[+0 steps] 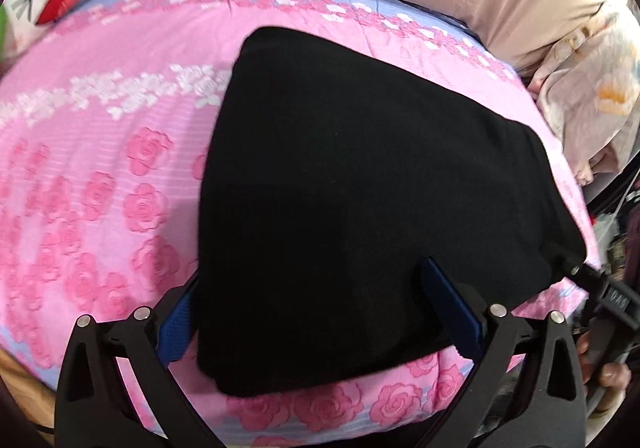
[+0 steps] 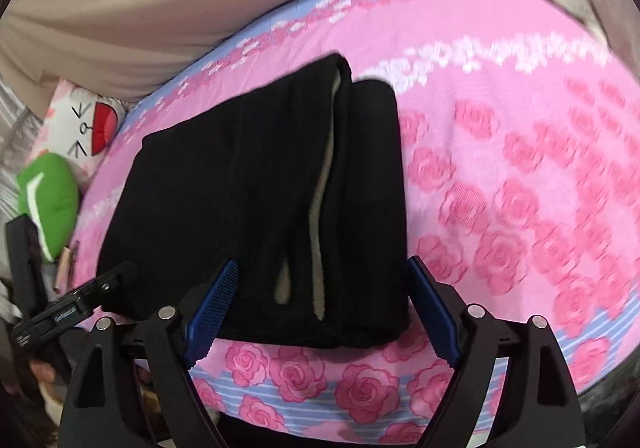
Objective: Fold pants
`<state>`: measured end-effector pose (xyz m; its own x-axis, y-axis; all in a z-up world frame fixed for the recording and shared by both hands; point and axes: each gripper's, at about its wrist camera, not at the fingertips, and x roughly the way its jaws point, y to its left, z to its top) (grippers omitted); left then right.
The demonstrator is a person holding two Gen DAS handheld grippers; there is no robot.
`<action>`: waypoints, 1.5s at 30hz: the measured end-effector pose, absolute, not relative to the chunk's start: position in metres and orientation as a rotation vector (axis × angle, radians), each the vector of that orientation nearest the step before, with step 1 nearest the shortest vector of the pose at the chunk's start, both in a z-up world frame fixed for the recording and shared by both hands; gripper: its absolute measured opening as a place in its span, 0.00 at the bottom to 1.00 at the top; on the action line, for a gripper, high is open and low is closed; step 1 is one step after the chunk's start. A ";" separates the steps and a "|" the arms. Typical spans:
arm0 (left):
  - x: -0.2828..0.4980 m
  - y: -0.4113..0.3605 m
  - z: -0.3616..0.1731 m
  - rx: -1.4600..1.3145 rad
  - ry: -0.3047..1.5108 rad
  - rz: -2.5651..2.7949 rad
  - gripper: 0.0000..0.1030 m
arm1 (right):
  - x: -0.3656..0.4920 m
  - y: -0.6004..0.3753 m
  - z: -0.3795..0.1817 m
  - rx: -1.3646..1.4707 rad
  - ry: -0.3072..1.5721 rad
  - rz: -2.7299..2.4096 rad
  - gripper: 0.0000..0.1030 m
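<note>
While folded pants lie flat, right hand-held gripper straddles their near edge.

The black pants are folded into a thick flat pile on the pink sheet, near its front edge. In the right wrist view you can see the layers stacked up, with a pale grey inside lining showing as a thin strip along one fold, and a smaller folded part sitting beside the bigger one on the right. In the left wrist view the pants look like one smooth dark shape, wide at the front and narrower at the far end, with no wrinkles to see.
</note>
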<state>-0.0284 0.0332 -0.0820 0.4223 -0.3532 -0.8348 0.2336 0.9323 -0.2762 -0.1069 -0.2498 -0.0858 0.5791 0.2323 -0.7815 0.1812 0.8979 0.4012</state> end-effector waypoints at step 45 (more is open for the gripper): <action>-0.075 0.053 -0.029 -0.193 0.979 -0.420 0.31 | -0.150 -0.208 -0.055 0.531 0.797 0.214 0.39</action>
